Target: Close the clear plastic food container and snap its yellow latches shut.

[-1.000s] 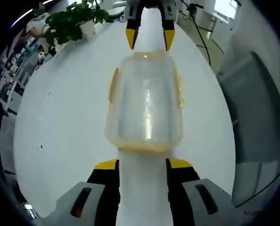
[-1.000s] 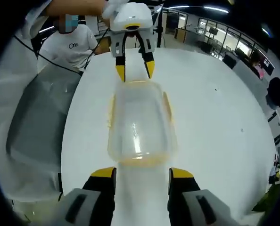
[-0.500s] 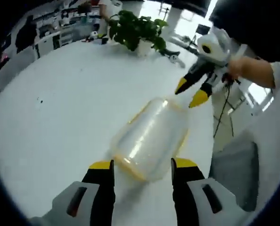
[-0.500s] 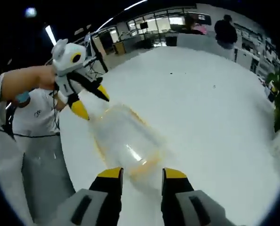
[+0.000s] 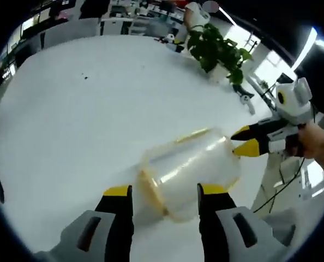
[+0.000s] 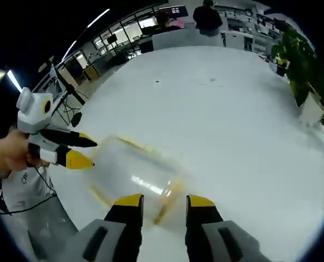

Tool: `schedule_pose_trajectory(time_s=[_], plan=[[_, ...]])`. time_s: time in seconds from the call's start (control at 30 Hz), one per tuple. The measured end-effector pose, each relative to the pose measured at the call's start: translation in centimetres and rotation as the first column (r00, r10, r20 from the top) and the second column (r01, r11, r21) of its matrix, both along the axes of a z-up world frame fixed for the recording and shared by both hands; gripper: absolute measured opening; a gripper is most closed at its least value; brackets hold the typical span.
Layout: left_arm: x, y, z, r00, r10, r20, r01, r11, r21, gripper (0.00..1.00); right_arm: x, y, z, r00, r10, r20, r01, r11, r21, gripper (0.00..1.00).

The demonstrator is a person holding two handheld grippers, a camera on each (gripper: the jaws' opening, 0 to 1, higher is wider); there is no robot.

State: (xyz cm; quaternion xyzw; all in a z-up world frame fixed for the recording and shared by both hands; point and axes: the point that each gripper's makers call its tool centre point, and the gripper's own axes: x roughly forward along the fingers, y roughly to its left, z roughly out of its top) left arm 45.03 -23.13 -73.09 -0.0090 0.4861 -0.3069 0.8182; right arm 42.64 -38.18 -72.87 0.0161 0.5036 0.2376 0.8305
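Note:
The clear plastic food container (image 5: pixel 192 172) with yellow latches lies on the white table (image 5: pixel 85 120), its lid on. Its near end sits between the wide-apart jaws of my left gripper (image 5: pixel 165 192), which stands open. My right gripper (image 5: pixel 245 141) comes in from the right and meets the container's far end. In the right gripper view the container (image 6: pixel 132 174) reaches toward me, and my right gripper (image 6: pixel 165 201) has its jaws drawn in on the near end with its yellow latch. The left gripper (image 6: pixel 83 152) sits at the far end, held by a hand.
A potted green plant (image 5: pixel 216 52) stands at the table's far side, seen again as a plant (image 6: pixel 309 71) at the right edge. Cables hang off the table edge (image 5: pixel 276 191). People and desks fill the background (image 6: pixel 205 13).
Both views have swung round, and the container has turned on the table while staying between the two grippers. The right gripper's jaws have drawn closer together than a second ago.

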Motion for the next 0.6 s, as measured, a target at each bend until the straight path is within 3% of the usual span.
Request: schedule_pose_trajectory(time_s=[0.1, 0.17, 0.37, 0.4, 0.47, 0.6], plan=[[-0.28, -0.28, -0.42, 1.000, -0.006, 0.000, 0.006, 1.000, 0.005, 0.46, -0.15, 0.54, -0.33, 1.000, 0.012, -0.015, -0.012, 1.000, 0.000, 0.26], [-0.54, -0.87, -0.15, 1.000, -0.016, -0.003, 0.016, 1.000, -0.027, 0.39, -0.07, 0.59, -0.29, 1.000, 0.017, -0.009, -0.017, 1.000, -0.006, 0.27], [-0.37, -0.84, -0.29, 1.000, -0.015, 0.003, 0.015, 1.000, -0.010, 0.36, 0.00, 0.66, -0.30, 0.999, 0.034, -0.006, -0.034, 0.999, -0.017, 0.27], [-0.34, -0.92, -0.32, 1.000, -0.025, 0.005, 0.025, 1.000, -0.009, 0.36, -0.18, 0.49, -0.52, 0.996, 0.089, -0.001, -0.089, 0.995, -0.052, 0.27], [-0.32, -0.86, -0.39, 1.000, -0.016, -0.002, 0.016, 1.000, -0.008, 0.35, -0.06, 0.74, -0.48, 0.999, 0.038, -0.002, -0.038, 0.999, -0.028, 0.27], [-0.39, -0.85, -0.47, 1.000, -0.012, 0.004, 0.012, 1.000, -0.013, 0.35, -0.07, 0.79, -0.46, 0.999, 0.051, 0.009, -0.050, 0.998, -0.048, 0.27]])
